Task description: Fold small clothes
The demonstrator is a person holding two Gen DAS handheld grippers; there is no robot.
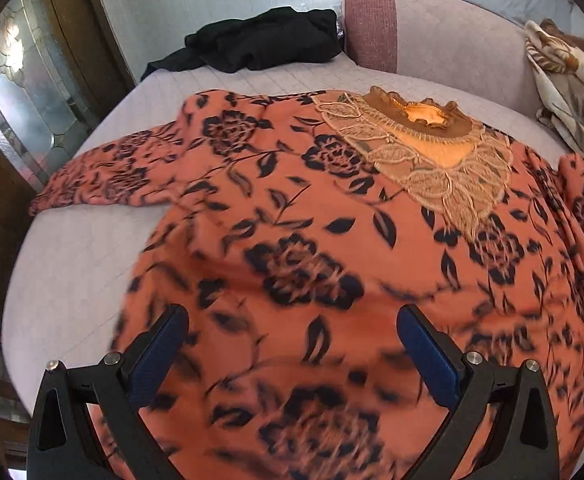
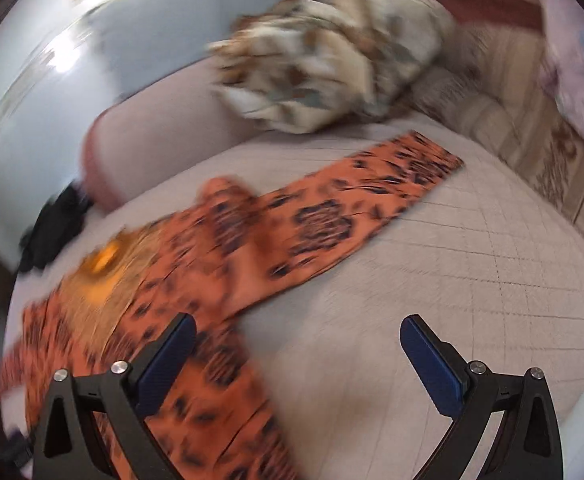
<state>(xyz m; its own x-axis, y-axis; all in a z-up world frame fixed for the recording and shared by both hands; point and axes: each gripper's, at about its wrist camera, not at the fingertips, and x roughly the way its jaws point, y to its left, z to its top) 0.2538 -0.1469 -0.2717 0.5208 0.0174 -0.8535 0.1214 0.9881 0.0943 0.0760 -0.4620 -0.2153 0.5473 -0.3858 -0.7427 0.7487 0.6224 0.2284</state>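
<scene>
An orange top with a dark rose print [image 1: 292, 240] lies spread face up on a pale quilted bed [image 1: 72, 280], its beige lace collar [image 1: 424, 148] toward the headboard. One sleeve [image 1: 104, 176] stretches left, the other sleeve [image 2: 352, 208] stretches right in the right wrist view. My left gripper [image 1: 292, 324] hovers open over the lower body of the top, nothing between its blue pads. My right gripper [image 2: 296, 332] is open too, above the bed beside the top's [image 2: 196, 320] right side. The right wrist view is blurred.
A black garment [image 1: 260, 40] lies bunched at the far end of the bed. A cream patterned cloth [image 1: 568, 92] is heaped at the right by a pink padded headboard [image 1: 372, 20]. A glass-panelled wooden door [image 1: 24, 92] stands left of the bed.
</scene>
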